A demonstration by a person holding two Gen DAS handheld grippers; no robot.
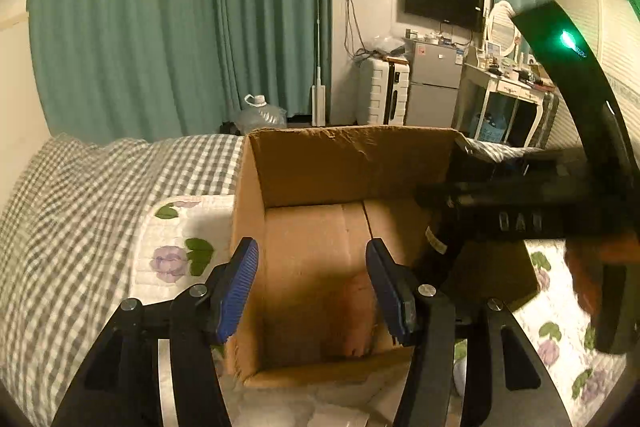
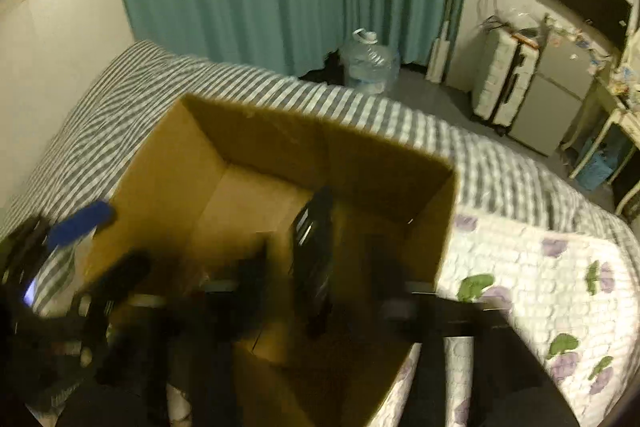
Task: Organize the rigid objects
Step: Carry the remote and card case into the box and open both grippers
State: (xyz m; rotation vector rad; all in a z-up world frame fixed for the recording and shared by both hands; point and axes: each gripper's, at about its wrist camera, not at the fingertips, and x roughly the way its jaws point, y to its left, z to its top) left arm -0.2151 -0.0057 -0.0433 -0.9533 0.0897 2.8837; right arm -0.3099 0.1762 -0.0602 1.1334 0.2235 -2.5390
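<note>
Brown cardboard box [image 1: 320,187] sits open-topped on the bed, resting partly on a white quilt [image 1: 168,247] printed with purple flowers, with a grey-checked cover [image 1: 80,207] to the left and far side. Left gripper [image 1: 312,287]: blue-padded fingers spread wide, nothing between them, held at the near rim of the box and pointing into it. Right gripper [image 2: 316,267]: reaches down inside the box from the right; view from its own camera is dark and motion-blurred. A slim dark object [image 2: 314,251] stands upright between its fingers, low in the box near the floor; cannot tell whether the fingers grip it or stand apart from it. Pinkish patch on the near box floor in the left view, unidentifiable. Far background: teal curtains [image 1: 180,19], water jug [image 1: 260,113], white suitcase [image 1: 382,97], small fridge [image 1: 434,83].
</note>
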